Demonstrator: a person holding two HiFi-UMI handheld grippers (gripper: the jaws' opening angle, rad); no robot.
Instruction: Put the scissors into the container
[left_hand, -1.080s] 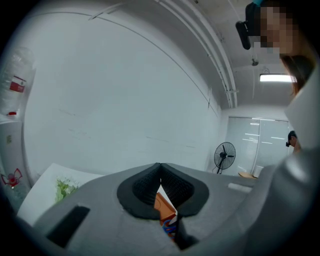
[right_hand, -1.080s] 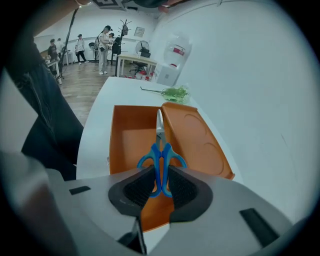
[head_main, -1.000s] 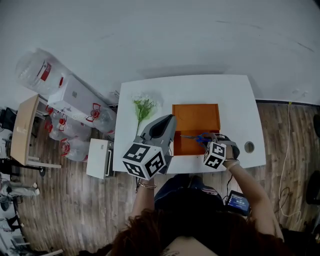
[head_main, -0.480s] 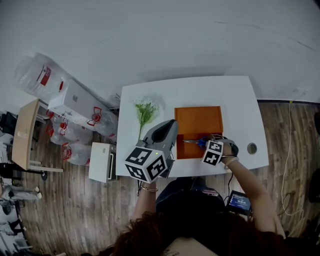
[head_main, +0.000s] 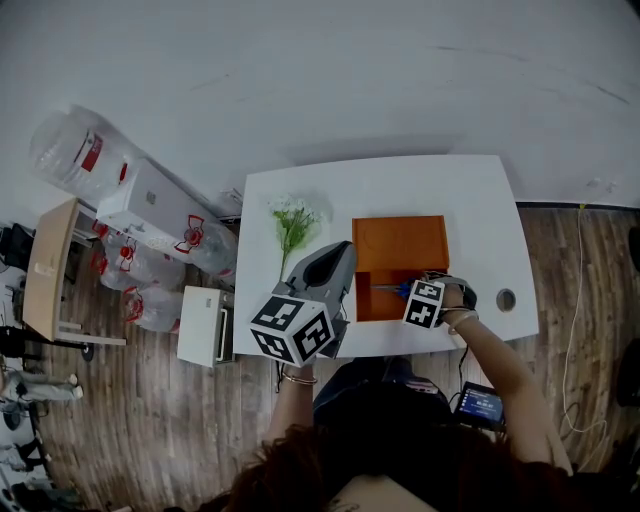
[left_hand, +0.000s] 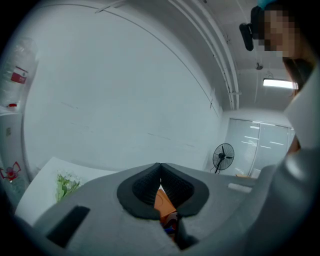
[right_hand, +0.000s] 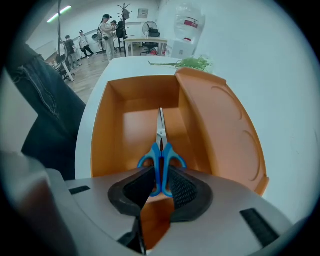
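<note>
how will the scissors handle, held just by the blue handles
Probably stiff: the scissors stick straight out from the right gripper without sagging. Blades look closed, so they likely won't swing open. Smooth handle loops might pivot between the pads.

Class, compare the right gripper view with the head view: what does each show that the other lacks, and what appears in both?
Only the right gripper view: the right gripper seen close, its jaws shut on the blue handles of the scissors, blades pointing into the open compartment of the orange container. Only the head view: the left gripper, the whole white table, bagged boxes on the floor. Both: the container, scissors and green sprig.
</note>
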